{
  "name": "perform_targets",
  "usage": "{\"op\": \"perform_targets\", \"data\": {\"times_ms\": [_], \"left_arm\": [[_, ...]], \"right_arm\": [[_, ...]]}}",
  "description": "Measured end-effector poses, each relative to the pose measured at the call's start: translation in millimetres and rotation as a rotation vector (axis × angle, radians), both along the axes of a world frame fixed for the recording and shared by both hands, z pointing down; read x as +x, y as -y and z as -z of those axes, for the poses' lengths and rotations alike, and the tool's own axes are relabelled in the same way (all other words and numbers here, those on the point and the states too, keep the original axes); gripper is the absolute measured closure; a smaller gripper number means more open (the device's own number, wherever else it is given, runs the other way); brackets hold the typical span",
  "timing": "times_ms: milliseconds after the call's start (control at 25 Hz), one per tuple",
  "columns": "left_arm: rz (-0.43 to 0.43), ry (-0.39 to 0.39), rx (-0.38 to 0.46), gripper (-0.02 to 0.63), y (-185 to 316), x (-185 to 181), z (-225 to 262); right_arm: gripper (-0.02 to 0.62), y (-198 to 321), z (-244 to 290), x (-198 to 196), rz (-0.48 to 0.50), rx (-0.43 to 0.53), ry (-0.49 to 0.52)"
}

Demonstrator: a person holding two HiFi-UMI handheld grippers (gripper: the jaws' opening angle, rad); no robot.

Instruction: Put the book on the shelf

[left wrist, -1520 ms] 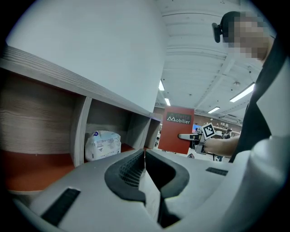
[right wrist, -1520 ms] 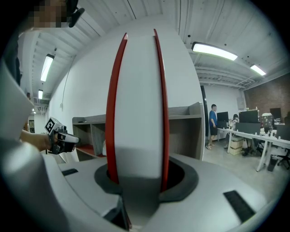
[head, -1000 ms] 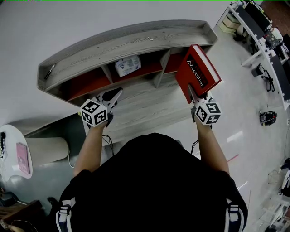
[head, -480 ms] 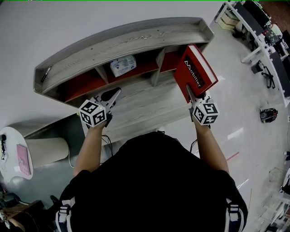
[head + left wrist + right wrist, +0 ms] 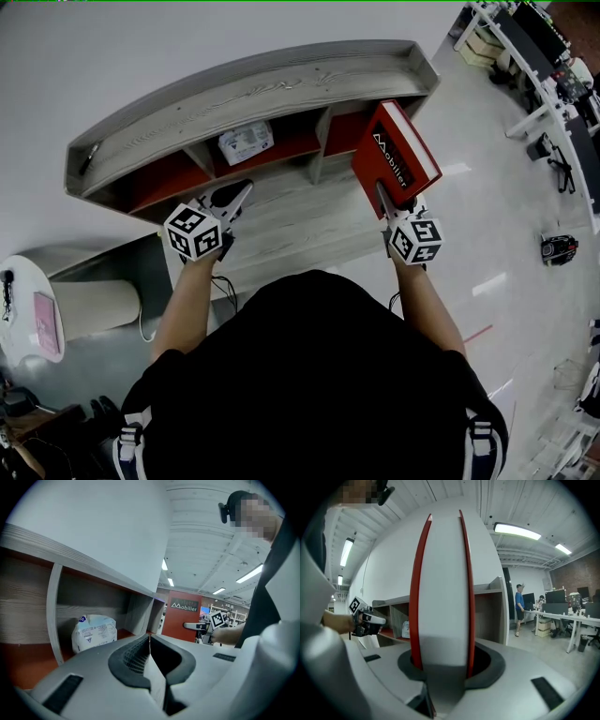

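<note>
We note the right gripper (image 5: 383,195) clamped on the red hardcover book (image 5: 396,157), held at centre right before the grey wood-grain shelf (image 5: 253,89). We find the left gripper (image 5: 241,194) closed, empty.

A white packet (image 5: 246,142) with blue print lies well apart from the long office desks (image 5: 548,84), where a person in a blue top (image 5: 520,606) stands, a black object (image 5: 556,246) (too small to identify) sits on the floor, and a pink card (image 5: 47,326) rests on a round white desk (image 5: 23,281).
</note>
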State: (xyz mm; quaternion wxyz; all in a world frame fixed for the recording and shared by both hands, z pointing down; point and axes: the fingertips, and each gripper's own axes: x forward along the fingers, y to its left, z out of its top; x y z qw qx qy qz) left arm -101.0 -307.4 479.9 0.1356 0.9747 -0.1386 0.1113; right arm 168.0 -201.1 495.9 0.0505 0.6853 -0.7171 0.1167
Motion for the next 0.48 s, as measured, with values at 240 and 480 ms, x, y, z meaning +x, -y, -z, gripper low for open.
{"op": "perform_targets", "data": {"times_ms": [240,480], "left_arm": [[0.017,0.011,-0.017,0.581,3,5,-5],[0.023,0.028,-0.025,0.581,2,9,-11]], "right_arm": [[0.428,9,-16,6,0.022,-0.024,0.024],[0.428,17,-29,4,0.050,-0.038,0.023]]}}
